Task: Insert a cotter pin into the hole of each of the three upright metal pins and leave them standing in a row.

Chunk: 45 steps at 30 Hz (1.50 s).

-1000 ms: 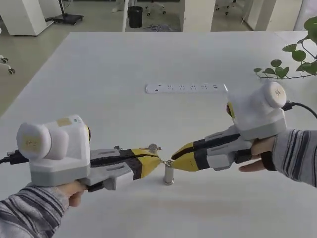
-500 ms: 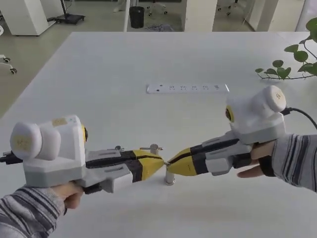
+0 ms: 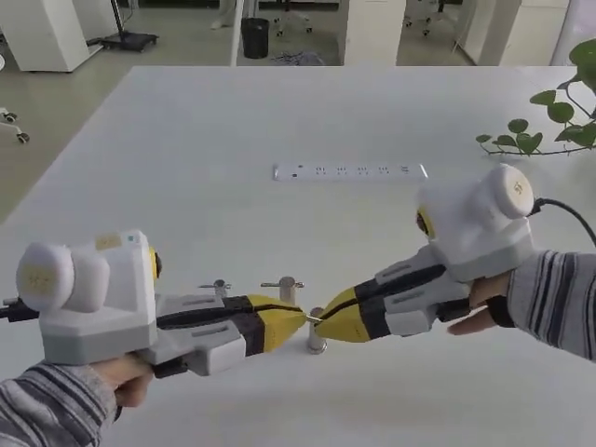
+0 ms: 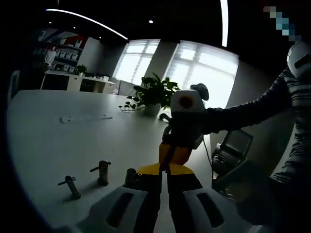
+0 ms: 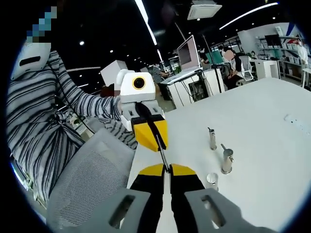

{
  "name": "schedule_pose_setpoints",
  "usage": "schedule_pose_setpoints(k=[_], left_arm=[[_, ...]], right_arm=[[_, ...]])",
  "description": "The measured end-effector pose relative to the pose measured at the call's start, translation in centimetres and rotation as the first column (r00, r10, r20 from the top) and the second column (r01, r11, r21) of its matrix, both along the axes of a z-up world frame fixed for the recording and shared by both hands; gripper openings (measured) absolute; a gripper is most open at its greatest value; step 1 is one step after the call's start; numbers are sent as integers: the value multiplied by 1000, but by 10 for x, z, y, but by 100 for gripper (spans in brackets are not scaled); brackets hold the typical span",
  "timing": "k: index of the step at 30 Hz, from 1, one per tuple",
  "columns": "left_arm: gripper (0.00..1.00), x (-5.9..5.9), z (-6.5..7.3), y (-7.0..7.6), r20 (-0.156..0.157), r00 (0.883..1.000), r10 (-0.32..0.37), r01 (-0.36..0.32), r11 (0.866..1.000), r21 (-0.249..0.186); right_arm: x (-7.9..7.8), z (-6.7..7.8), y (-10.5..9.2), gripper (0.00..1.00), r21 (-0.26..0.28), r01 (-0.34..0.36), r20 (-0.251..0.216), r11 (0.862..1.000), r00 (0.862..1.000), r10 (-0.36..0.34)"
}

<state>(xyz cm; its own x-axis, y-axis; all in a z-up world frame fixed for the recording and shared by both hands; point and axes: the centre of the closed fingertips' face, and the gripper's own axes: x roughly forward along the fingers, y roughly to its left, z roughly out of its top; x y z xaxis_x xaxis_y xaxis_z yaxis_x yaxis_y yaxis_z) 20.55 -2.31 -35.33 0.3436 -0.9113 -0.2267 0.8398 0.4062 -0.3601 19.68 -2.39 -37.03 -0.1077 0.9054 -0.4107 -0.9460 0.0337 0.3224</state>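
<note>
1. Head view: the left gripper [image 3: 296, 317] and the right gripper [image 3: 328, 318] meet tip to tip at the near middle of the table [image 3: 279, 112]. Both sets of jaws are pressed together on the ends of the cotter pin [image 3: 313, 318], a thin wire spanning the small gap between them. Just below it stands the bare metal pin [image 3: 318, 343]. Two fitted pins [image 3: 288, 285] [image 3: 220, 288] stand in a row to its left, slightly farther off, each with a crosswise wire through its top.

2. Left gripper view: the left gripper's [image 4: 166, 169] jaws show only a hairline slit between them, and the right gripper [image 4: 167, 156] comes nose-on from the far side. The bare metal pin [image 4: 130, 175] stands just left of the jaws, with the fitted pins [image 4: 102, 172] [image 4: 72, 187] farther left.

3. Right gripper view: the cotter pin [image 5: 163, 155] runs straight from the right gripper's [image 5: 166, 169] closed tips to the left gripper [image 5: 154, 141]. The bare metal pin [image 5: 212, 178] stands near right.

4. Handling, as a judgement: the wire looks light, thin, springy and likely to twist in a loose pinch, so it is best held near its looped end with the legs free. The metal pin seems stiff, smooth and easy to tip, so side force should be kept small.
</note>
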Motion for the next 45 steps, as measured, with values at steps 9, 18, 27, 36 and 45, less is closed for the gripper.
schedule_pose_setpoints(k=[9,18,27,36,45], left_arm=[[4,3,-8,-1,34,999,11,-13,999,52],[18,17,-18,3,99,992,78,-88,990,108],[25,29,-33,1,150,975,166,-190,969,161],[28,36,-60,-7,177,964,200,-240,939,245],[25,45,-85,-12,148,961,232,-268,909,318]], right_arm=[[5,-13,-9,0,-92,-55,125,994,990,67],[20,-27,-31,0,-171,-17,192,985,980,50],[29,-44,-49,0,-263,12,236,965,970,52],[37,-62,-59,0,-338,1,257,941,962,92],[52,-76,-67,0,-384,-5,270,923,956,118]])
